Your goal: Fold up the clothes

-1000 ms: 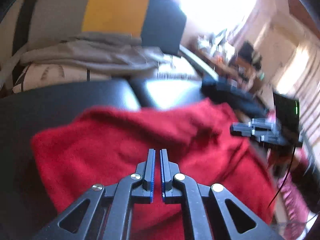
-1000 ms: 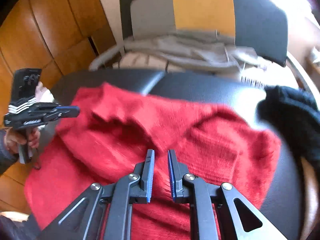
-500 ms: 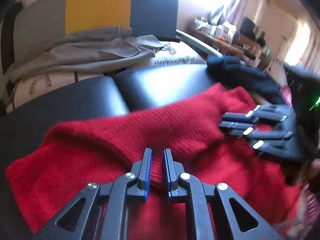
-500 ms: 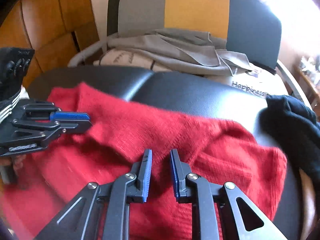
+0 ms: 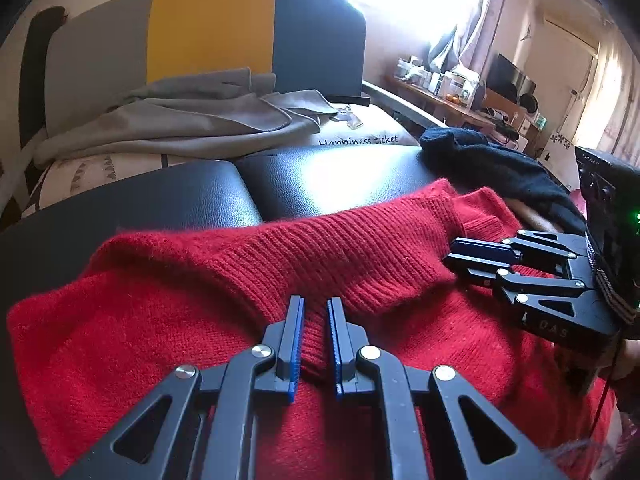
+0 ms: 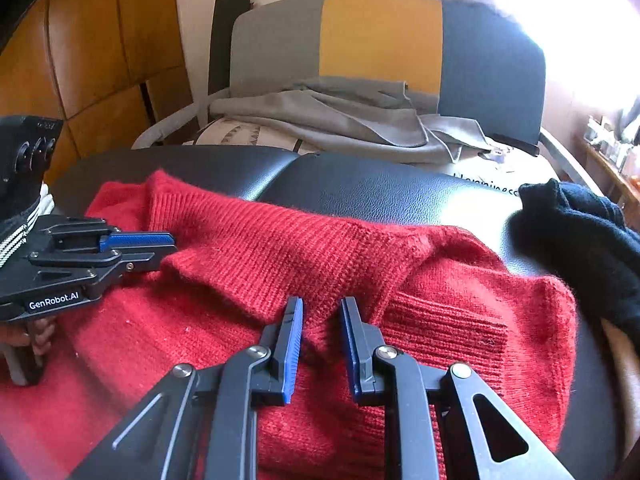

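Observation:
A red knit sweater (image 5: 200, 312) lies spread on a black leather seat (image 5: 328, 176), with a ribbed fold across its middle; it also shows in the right wrist view (image 6: 280, 256). My left gripper (image 5: 316, 312) is slightly open at the ribbed edge, with knit fabric between its jaws. My right gripper (image 6: 320, 312) is slightly open with a ridge of the sweater between its jaws. Each gripper shows in the other's view: the right gripper (image 5: 456, 250) at the sweater's right end, the left gripper (image 6: 170, 246) at its left end.
A black garment (image 6: 580, 240) lies at the seat's right end (image 5: 500, 168). Behind stands a chair with a grey, yellow and navy back (image 6: 380, 40), holding a grey garment (image 6: 340, 120) on a printed cushion. Wooden panels (image 6: 100, 40) are at left, a cluttered desk (image 5: 460, 92) at right.
Both grippers came down and forward onto the sweater's ribbed fold. Their jaws opened a little wider. The sweater looks flatter and more stretched out.

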`<state>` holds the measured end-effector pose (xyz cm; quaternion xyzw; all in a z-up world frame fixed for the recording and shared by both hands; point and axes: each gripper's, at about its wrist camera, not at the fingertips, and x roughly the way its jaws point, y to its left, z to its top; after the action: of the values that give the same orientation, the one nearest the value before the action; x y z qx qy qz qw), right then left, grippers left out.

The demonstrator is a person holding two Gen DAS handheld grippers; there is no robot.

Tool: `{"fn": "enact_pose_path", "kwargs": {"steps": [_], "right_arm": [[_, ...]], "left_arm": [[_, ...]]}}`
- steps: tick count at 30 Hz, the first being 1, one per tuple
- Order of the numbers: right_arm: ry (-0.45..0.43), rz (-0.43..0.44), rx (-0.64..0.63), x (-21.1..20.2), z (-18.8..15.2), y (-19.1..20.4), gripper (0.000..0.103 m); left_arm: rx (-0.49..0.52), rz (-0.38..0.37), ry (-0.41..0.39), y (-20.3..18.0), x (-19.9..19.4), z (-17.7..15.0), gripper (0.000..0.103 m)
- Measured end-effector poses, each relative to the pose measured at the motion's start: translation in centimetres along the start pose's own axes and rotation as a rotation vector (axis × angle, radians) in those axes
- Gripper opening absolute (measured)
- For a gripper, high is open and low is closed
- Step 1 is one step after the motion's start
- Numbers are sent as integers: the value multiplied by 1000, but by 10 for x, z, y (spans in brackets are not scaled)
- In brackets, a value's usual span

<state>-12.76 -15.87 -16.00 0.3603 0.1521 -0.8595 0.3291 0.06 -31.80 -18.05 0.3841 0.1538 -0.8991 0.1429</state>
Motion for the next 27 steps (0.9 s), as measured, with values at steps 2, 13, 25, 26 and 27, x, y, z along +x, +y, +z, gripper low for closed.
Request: {"fn": "enact_pose_path", "kwargs": {"steps": [2, 13, 25, 26, 27], "right_arm": [[-1, -4, -3, 0, 0, 1, 20], [15, -50, -19, -4, 4, 10, 20], [-54, -86, -43, -65, 7, 49, 63], [-63, -79, -52, -74, 2, 55, 68], [-66, -67, -60, -83, -4, 61, 68]], "left_arm": [[17, 22, 0, -4, 1, 0, 11], [83, 112, -2, -19, -2, 0, 11], [-99, 146, -43, -15, -113, -57, 19], [-111, 152, -38, -15, -121, -69, 19], [-123, 162, -32, -15, -127, -82, 19]]}}
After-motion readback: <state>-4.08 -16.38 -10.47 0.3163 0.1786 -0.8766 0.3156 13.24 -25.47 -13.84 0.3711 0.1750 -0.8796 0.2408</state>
